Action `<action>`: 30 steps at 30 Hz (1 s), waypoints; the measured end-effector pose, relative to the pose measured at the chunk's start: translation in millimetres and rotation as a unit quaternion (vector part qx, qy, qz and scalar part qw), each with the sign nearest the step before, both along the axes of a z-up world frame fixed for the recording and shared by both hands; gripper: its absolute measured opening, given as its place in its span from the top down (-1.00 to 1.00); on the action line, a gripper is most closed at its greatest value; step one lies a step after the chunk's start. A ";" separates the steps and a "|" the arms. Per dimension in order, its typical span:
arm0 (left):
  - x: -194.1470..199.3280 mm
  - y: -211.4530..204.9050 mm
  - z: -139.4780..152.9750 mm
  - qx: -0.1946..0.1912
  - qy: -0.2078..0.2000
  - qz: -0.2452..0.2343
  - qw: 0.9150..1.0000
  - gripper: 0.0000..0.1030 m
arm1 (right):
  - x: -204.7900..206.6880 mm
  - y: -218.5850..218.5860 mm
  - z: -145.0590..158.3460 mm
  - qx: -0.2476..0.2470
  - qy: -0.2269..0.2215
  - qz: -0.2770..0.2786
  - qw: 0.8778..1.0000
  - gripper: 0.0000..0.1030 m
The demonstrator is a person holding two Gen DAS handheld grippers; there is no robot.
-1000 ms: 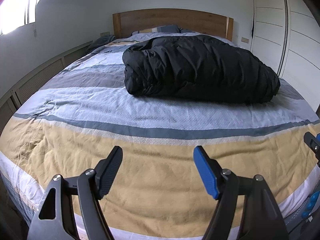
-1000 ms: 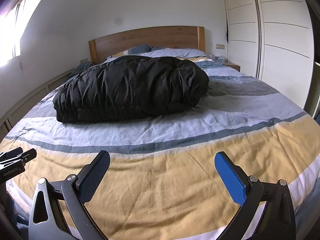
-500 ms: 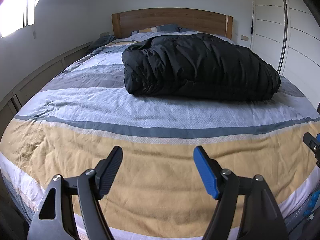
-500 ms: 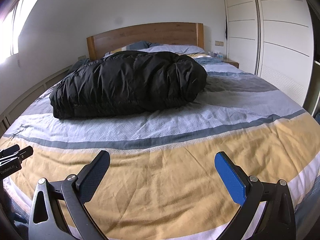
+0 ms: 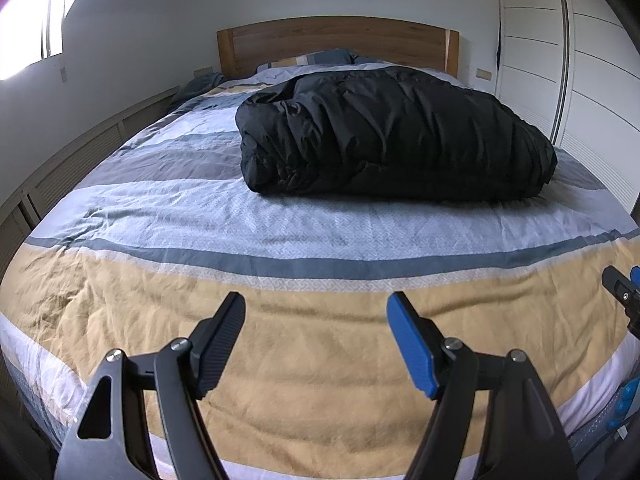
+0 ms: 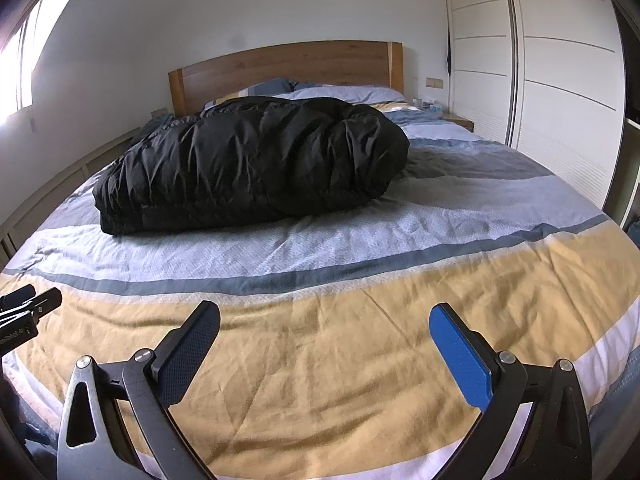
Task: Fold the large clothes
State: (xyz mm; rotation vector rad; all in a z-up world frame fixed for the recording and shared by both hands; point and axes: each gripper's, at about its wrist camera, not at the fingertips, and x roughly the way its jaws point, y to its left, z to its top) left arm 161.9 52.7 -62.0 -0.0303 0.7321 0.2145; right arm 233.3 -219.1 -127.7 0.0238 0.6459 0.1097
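A black puffy jacket [image 5: 392,140] lies bundled in a thick folded heap across the middle of the bed; it also shows in the right wrist view [image 6: 256,164]. My left gripper [image 5: 316,316] is open and empty, hovering over the yellow band of the bedspread near the foot of the bed, well short of the jacket. My right gripper [image 6: 324,328] is open and empty, also over the yellow band. Each gripper shows at the edge of the other's view: the right one [image 5: 622,292] and the left one [image 6: 28,304].
The bed has a striped bedspread [image 5: 280,220] in blue, grey and yellow, with a wooden headboard [image 5: 336,40] and pillows [image 6: 280,88] at the far end. White wardrobe doors [image 6: 560,100] stand to the right. A low wall ledge [image 5: 80,148] runs along the left.
Both grippers have moved slightly forward and up over the foot of the bed; the jacket looks a little nearer. Both stay open and empty.
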 end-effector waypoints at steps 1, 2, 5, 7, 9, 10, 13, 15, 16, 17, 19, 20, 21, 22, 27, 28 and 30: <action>0.2 -0.5 -0.7 0.000 0.000 -0.001 1.000 -0.39 | 0.2 0.2 -0.2 -0.001 0.000 0.000 1.000 -0.99; 0.4 -0.4 -1.2 0.000 0.001 -0.001 1.000 -0.40 | 0.4 0.0 -0.6 -0.001 0.000 -0.001 1.000 -0.99; 1.2 -0.6 -2.5 0.000 0.003 -0.001 1.000 -0.40 | 1.5 -0.4 -1.7 -0.002 0.002 -0.002 1.000 -0.99; 1.7 -0.2 -3.6 0.000 0.004 -0.002 1.000 -0.40 | 1.8 -0.8 -2.4 -0.004 0.003 -0.002 1.000 -0.99; 2.0 0.0 -4.7 -0.002 0.006 -0.002 1.000 -0.40 | 2.1 -0.7 -3.7 -0.005 0.005 -0.002 1.000 -0.99; 2.2 0.3 -5.2 -0.002 0.006 -0.002 1.000 -0.40 | 2.4 -0.7 -4.5 -0.006 0.006 -0.002 1.000 -0.99; 2.7 0.3 -6.2 -0.003 0.007 -0.003 1.000 -0.40 | 2.6 -0.3 -6.2 -0.008 0.008 -0.002 1.000 -0.99; 3.1 0.1 -7.2 -0.004 0.007 -0.004 1.000 -0.40 | 3.2 -0.4 -7.4 -0.009 0.009 -0.001 1.000 -0.99; 3.2 -0.4 -7.6 -0.004 0.008 -0.005 1.000 -0.40 | 3.3 -0.2 -8.1 -0.010 0.010 0.000 1.000 -0.99; 3.3 -1.1 -7.8 -0.003 0.008 -0.005 1.000 -0.40 | 3.3 0.0 -8.5 -0.010 0.011 0.000 1.000 -0.99; 3.5 -1.7 -8.3 -0.003 0.008 -0.005 1.000 -0.40 | 3.6 0.3 -9.4 -0.011 0.012 0.001 1.000 -0.99; 3.6 -2.0 -8.6 -0.003 0.009 -0.006 1.000 -0.40 | 3.8 0.2 -9.7 -0.011 0.012 0.001 1.000 -0.99; 3.7 -2.1 -8.9 -0.002 0.009 -0.006 1.000 -0.40 | 4.0 0.4 -10.0 -0.012 0.013 0.001 1.000 -0.99; 3.6 -2.3 -8.7 -0.001 0.008 -0.006 1.000 -0.40 | 4.2 0.4 -10.5 -0.012 0.013 0.001 1.000 -0.99; 3.2 -2.4 -9.8 -0.001 0.007 -0.008 1.000 -0.40 | 5.1 0.5 -12.6 -0.014 0.016 0.000 1.000 -0.99; 3.3 -2.4 -10.0 -0.002 0.007 -0.009 1.000 -0.40 | 5.2 0.6 -12.6 -0.015 0.016 0.000 1.000 -0.99; 3.4 -2.3 -10.0 -0.001 0.008 -0.009 1.000 -0.40 | 5.2 0.5 -12.6 -0.014 0.015 0.000 1.000 -0.99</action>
